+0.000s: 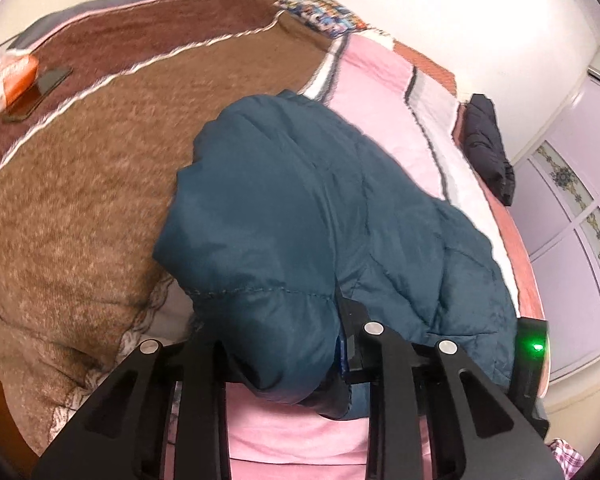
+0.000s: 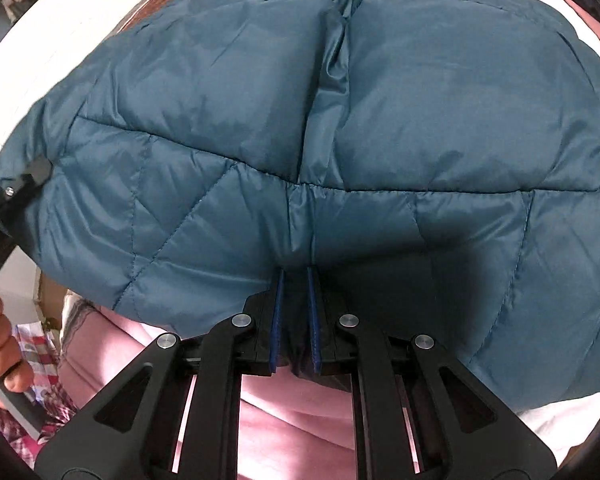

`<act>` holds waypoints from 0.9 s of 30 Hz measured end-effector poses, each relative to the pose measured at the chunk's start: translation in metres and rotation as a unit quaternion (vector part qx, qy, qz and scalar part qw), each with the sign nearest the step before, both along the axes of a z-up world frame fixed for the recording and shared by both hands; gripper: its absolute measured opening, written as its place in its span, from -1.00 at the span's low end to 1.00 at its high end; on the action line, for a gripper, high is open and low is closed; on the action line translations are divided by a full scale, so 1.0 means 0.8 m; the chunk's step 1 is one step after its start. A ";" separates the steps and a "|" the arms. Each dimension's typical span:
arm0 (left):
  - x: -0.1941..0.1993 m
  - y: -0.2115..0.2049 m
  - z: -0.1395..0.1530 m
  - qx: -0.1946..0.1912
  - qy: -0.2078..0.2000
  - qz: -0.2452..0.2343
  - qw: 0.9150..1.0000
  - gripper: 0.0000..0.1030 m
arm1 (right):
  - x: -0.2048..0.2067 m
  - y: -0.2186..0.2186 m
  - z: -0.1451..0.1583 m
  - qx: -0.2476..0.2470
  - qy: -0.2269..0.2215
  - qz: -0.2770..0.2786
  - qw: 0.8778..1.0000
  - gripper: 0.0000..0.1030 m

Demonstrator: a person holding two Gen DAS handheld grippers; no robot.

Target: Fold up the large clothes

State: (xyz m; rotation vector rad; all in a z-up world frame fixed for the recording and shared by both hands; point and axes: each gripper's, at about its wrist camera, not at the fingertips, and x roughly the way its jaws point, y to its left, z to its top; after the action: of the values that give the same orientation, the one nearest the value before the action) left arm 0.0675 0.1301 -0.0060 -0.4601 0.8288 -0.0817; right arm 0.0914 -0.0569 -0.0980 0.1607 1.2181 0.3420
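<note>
A teal quilted puffer jacket [image 1: 308, 208] lies on the bed and fills the right wrist view [image 2: 340, 120]. My left gripper [image 1: 300, 344] is shut on a bunched edge of the jacket, which drapes over and hides its left finger. It also shows at the left edge of the right wrist view [image 2: 24, 184], at the jacket's corner. My right gripper [image 2: 296, 296] is shut on the jacket's near hem, the fabric pinched between the blue pads [image 2: 278, 320].
A brown fleece blanket [image 1: 80, 200] covers the bed's left part, a pink sheet [image 1: 372, 80] the right. A black garment [image 1: 488, 148] lies at the bed's far right edge. A phone [image 1: 52, 80] and orange packet [image 1: 12, 80] lie far left. A wardrobe [image 1: 580, 200] stands right.
</note>
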 end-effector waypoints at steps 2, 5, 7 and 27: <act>-0.003 -0.007 0.010 0.006 -0.010 -0.005 1.000 -0.49 | -0.006 -0.005 0.004 0.002 -0.004 -0.002 1.000 -0.80; -0.008 -0.019 0.033 0.019 -0.030 -0.015 0.999 -0.50 | -0.031 -0.019 0.028 0.007 -0.029 -0.009 1.000 -0.80; -0.010 -0.026 0.046 0.024 -0.041 -0.026 0.999 -0.50 | -0.057 -0.044 0.065 0.036 -0.074 -0.017 0.996 -0.80; -0.025 -0.227 0.140 0.145 -0.145 -0.203 0.958 -0.50 | -0.068 -0.205 0.032 0.088 -0.066 -0.169 0.979 -0.68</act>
State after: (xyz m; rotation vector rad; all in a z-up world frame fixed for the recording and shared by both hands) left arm 0.0475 -0.0518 0.1057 0.0065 0.6203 -0.3931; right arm 0.0368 -0.2205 -0.0721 0.4856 1.0063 0.1599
